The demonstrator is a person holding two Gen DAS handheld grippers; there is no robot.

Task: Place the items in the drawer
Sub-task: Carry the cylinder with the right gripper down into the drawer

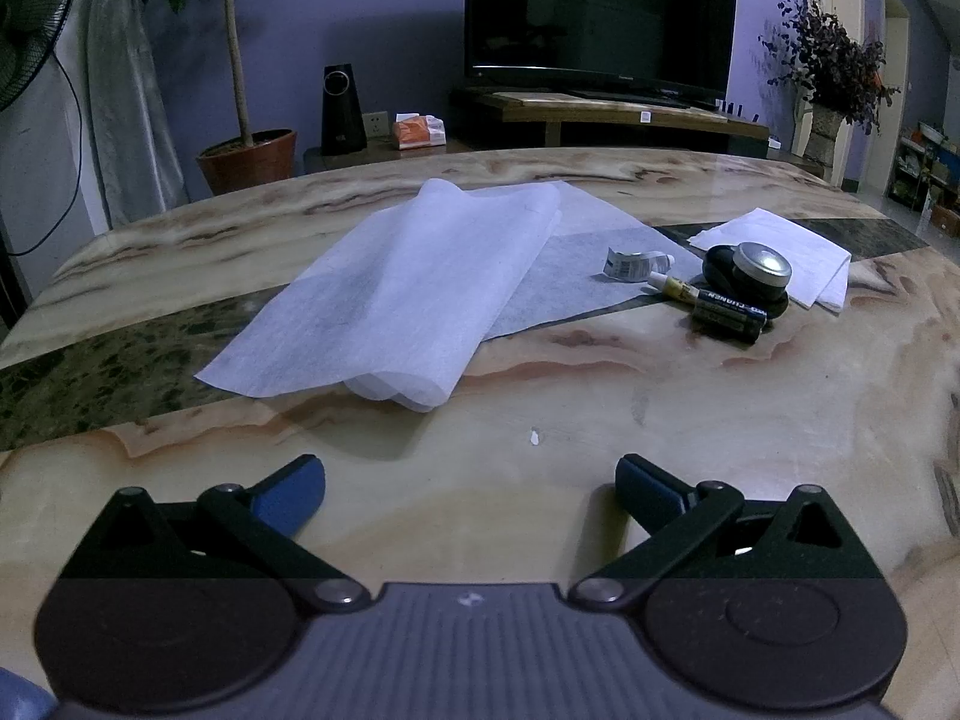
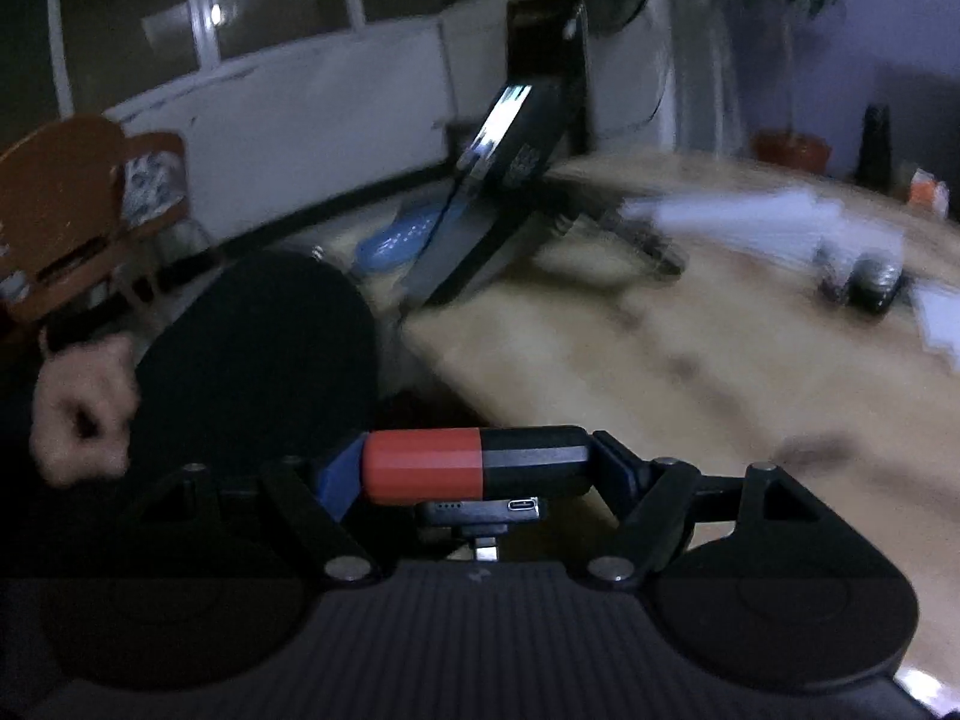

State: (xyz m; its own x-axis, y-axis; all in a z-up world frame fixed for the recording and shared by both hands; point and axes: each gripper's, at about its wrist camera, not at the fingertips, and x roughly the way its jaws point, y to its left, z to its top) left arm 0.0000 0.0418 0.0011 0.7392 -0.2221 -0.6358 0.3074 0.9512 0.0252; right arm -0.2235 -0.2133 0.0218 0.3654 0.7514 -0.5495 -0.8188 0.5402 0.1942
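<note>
My right gripper (image 2: 477,468) is shut on a red and black capsule-shaped device (image 2: 474,465) with a USB-C port and a small plug under it, held crosswise past the table's near edge. My left gripper (image 1: 471,486) is open and empty, low over the marble table (image 1: 600,480). Ahead to its right lie two dark batteries (image 1: 729,312), a round metal-lidded tin (image 1: 762,270), a small white tube (image 1: 672,285) and a crumpled label (image 1: 630,264). These items appear blurred in the right wrist view (image 2: 864,282). No drawer is visible.
Folded white tissue sheets (image 1: 408,300) lie mid-table, a white napkin (image 1: 798,252) at the right. A TV (image 1: 600,12), a potted plant (image 1: 249,162) and a fan (image 1: 30,18) stand beyond. A person's fist (image 2: 84,408) and a propped-up phone (image 2: 510,138) show in the right wrist view.
</note>
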